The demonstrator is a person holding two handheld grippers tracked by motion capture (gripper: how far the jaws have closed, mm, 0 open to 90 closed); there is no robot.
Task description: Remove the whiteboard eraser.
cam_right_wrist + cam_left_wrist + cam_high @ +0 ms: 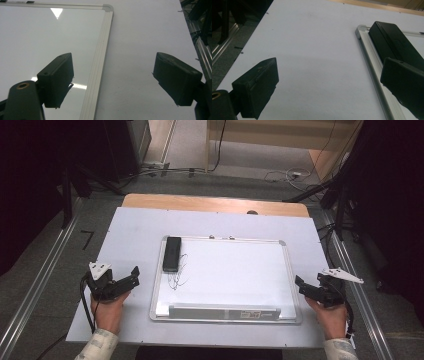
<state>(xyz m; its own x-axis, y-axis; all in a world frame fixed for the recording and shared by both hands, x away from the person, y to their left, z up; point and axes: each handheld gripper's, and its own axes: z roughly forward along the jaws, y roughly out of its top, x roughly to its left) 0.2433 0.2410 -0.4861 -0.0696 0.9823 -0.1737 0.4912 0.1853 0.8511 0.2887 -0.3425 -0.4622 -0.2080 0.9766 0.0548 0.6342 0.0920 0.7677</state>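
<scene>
left gripper (134, 276) rests on the tabletop (125, 230) just left of the whiteboard (235, 270), jaws open and empty. black eraser (172, 253) lies on the whiteboard's upper left corner beside pen scribbles (179, 275). right gripper (301, 285) sits just right of the whiteboard, jaws open and empty.

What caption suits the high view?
Two open grippers, left and right, flank a whiteboard bearing a black eraser.

The black eraser (395, 43) was partly hidden behind a jaw in the left gripper view; the whiteboard's (230, 270) scribbles (178, 275) were too small to read.
</scene>
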